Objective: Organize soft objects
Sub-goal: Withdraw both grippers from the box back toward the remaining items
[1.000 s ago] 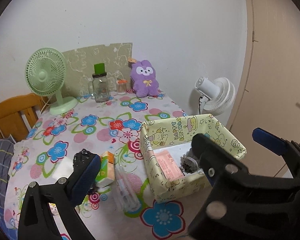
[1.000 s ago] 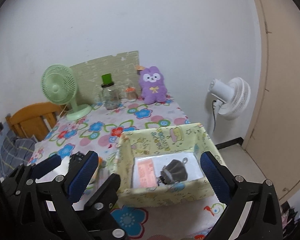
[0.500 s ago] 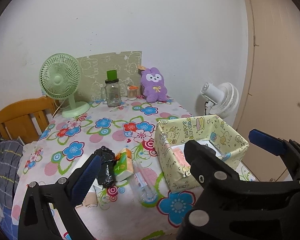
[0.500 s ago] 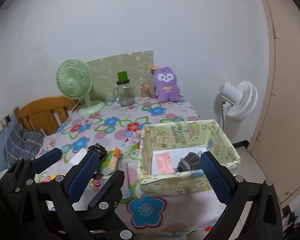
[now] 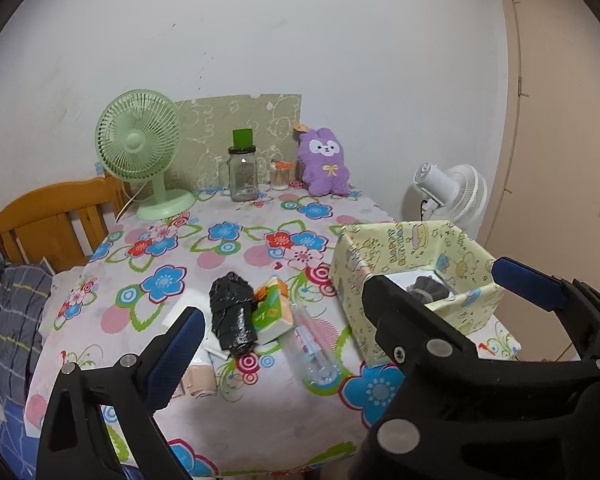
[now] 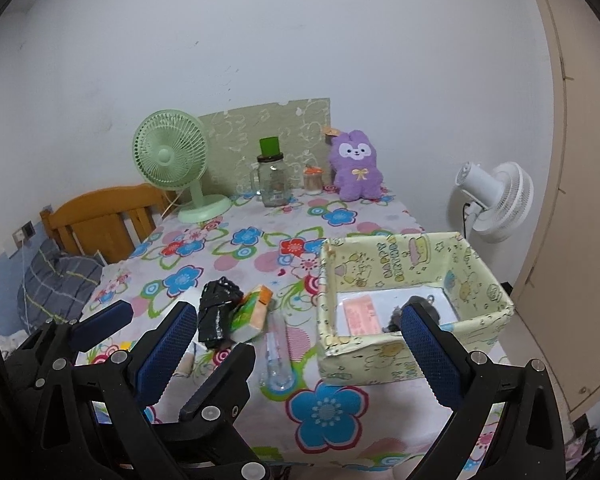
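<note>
Nearest the cameras, both grippers hang above the front edge of the table [image 6: 220, 256], which wears a flowered cloth. The left gripper [image 5: 352, 312] has its jaws spread wide and holds nothing; the right gripper [image 6: 296, 332] is likewise spread and empty.

Just beyond the left gripper's fingers [image 5: 176, 344] lies a cluster of things: a beige roll [image 5: 198, 380] at the near edge, a clear tube [image 6: 276, 356] pointing away, an orange-and-green tissue pack [image 6: 252, 312], and a crumpled black bag [image 6: 216, 312] touching the pack's left side.

Right of this cluster stands a yellow cartoon-print box [image 6: 400, 360], open at the top. Inside lie a pink card [image 6: 360, 314] and a dark soft object [image 5: 428, 286], partly hidden by the fingers.

At the far edge, against the wall, stand a green desk fan [image 6: 172, 160], a glass jar with a green lid [image 6: 272, 180], a small jar [image 6: 313, 180] and a purple plush rabbit [image 6: 356, 172]. A white fan [image 6: 496, 200] stands beyond the table's right side.
</note>
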Tool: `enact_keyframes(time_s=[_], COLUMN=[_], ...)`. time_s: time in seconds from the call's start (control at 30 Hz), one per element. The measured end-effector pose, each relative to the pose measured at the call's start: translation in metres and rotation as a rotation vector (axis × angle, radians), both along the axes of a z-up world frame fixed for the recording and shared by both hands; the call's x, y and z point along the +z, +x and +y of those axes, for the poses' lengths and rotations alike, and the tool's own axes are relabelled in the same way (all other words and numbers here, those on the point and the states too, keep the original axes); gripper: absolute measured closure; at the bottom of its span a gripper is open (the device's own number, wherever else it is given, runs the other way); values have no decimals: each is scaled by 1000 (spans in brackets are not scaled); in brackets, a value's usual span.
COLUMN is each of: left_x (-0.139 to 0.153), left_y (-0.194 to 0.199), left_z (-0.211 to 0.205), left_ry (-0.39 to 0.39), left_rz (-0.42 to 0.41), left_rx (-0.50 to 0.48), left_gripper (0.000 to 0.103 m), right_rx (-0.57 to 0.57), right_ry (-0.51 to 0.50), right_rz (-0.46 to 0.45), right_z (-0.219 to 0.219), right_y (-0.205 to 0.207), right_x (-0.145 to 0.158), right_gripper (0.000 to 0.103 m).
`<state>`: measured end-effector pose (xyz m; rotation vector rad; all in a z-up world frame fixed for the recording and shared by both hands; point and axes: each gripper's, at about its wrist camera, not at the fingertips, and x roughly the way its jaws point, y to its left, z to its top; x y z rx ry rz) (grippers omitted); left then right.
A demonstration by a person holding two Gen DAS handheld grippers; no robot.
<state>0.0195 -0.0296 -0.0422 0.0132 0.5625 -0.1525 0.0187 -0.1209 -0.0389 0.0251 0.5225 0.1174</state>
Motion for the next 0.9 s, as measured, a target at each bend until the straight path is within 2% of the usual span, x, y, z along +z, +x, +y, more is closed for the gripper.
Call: enact_keyframes(time_s=[0.13,0.27,0.9], left_x=[-9,-22,-68], left_y=[2,7,20], left_z=[10,22,76], left_ry=[3,-6,39], left_rz=[15,36,103], left_rx=[22,37,191], left_gripper=[3,8,8], right_rx=[10,12,98], right_ry=[16,26,-9], right_rz=[5,9,111], right_z=[8,17,74], right_y=[4,9,40], right_x=[-11,-21,-74], right_gripper=[0,0,7])
